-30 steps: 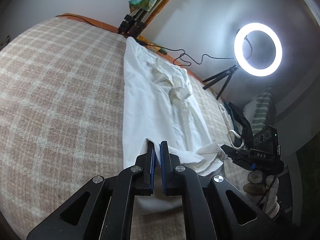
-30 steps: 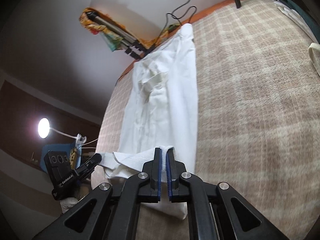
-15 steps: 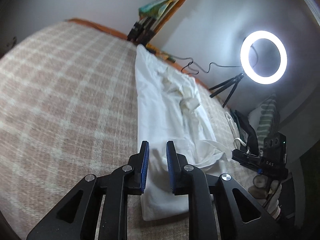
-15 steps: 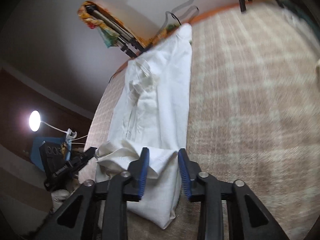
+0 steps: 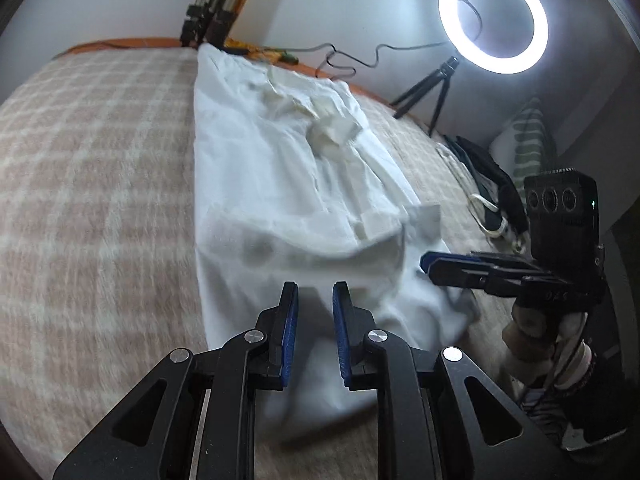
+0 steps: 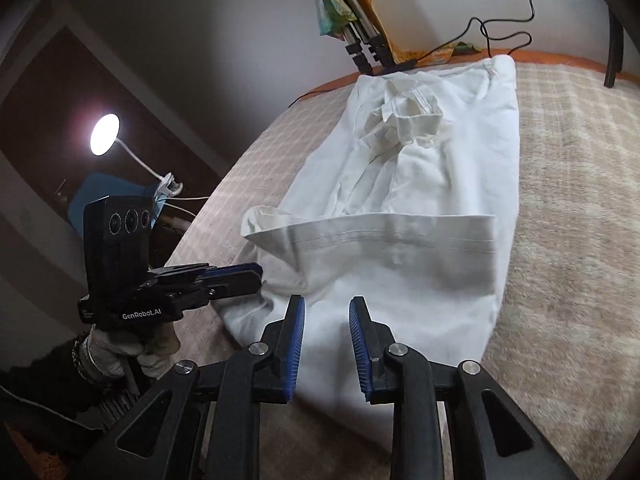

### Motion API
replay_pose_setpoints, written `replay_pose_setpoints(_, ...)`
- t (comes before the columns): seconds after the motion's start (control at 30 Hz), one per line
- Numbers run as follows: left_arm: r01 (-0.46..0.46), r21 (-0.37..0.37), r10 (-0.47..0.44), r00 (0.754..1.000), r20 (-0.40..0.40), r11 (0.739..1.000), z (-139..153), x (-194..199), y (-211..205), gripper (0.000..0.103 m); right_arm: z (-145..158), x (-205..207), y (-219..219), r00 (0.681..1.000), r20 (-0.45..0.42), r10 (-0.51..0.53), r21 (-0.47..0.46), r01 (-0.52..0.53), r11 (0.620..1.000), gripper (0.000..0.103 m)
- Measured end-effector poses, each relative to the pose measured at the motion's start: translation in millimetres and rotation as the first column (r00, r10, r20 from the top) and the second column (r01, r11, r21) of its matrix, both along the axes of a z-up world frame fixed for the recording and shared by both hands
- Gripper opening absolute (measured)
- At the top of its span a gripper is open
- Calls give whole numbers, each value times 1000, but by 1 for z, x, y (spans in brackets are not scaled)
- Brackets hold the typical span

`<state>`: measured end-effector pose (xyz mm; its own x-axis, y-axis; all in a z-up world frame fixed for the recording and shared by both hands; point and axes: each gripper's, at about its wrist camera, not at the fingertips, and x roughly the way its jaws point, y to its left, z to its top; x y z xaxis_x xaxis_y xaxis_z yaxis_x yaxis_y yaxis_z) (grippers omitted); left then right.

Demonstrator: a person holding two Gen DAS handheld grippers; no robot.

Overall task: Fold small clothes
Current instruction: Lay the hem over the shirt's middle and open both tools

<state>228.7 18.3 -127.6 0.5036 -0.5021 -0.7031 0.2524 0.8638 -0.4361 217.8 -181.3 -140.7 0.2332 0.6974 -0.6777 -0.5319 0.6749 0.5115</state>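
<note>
Both grippers off the shirt (image 6: 420, 208)

- I see a lit ring light (image 5: 493, 16) on a tripod by the wall.
- A checked blanket (image 5: 92, 184) covers the bed.
- A clip-on lamp (image 6: 105, 135) glows on my left.

White lettering "GenRobot.AI" stood on the side of the black two-finger left gripper (image 6: 240, 276) in the right wrist view. The marking on the black right gripper (image 5: 430, 266) was too blurred to read.
</note>
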Motion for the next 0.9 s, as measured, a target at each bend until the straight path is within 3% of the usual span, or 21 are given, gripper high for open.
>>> replay_pose_setpoints(0.13, -106, 86, 101, 993, 65, 991, 7, 16, 13, 16, -8, 24, -15, 991, 18, -135, -70, 136, 988, 19)
replay_pose_setpoints(0.23, -164, 75, 160, 986, 54, 984, 4, 21, 30, 16, -3, 28, -30, 980, 36, -195, -58, 197, 979, 20)
replay_pose_setpoints(0.3, -170, 79, 166, 985, 50, 982, 2, 19, 33, 19, 4, 24, -33, 979, 70, -190, -58, 194, 979, 25)
replay_pose_setpoints(0.37, -165, 105, 160, 986, 57, 981, 1, 14, 32, 30, 9, 20, -38, 976, 97, -195, -48, 201, 978, 29)
replay_pose_setpoints(0.5, -149, 124, 141, 988, 65, 981, 0, 1, 28, 32, 15, 15, -50, 960, 139, -244, -90, 257, 962, 34)
replay_pose_setpoints(0.6, -147, 130, 141, 989, 52, 981, 0, -9, 26, 43, 9, 12, -59, 966, 74, -248, -89, 254, 963, 36)
replay_pose_setpoints(0.73, -154, 121, 152, 988, 26, 981, -2, -23, 30, 44, -2, -5, -67, 980, -45, -196, -57, 193, 980, 37)
replay_pose_setpoints(0.83, -175, 68, 177, 984, -24, 982, -8, -32, 42, 43, -7, -22, -74, 982, -94, -163, -33, 161, 986, 38)
replay_pose_setpoints(0.9, -178, 67, 179, 984, -16, 982, -7, -35, 44, 44, -13, -29, -76, 980, -121, -156, -30, 154, 988, 38)
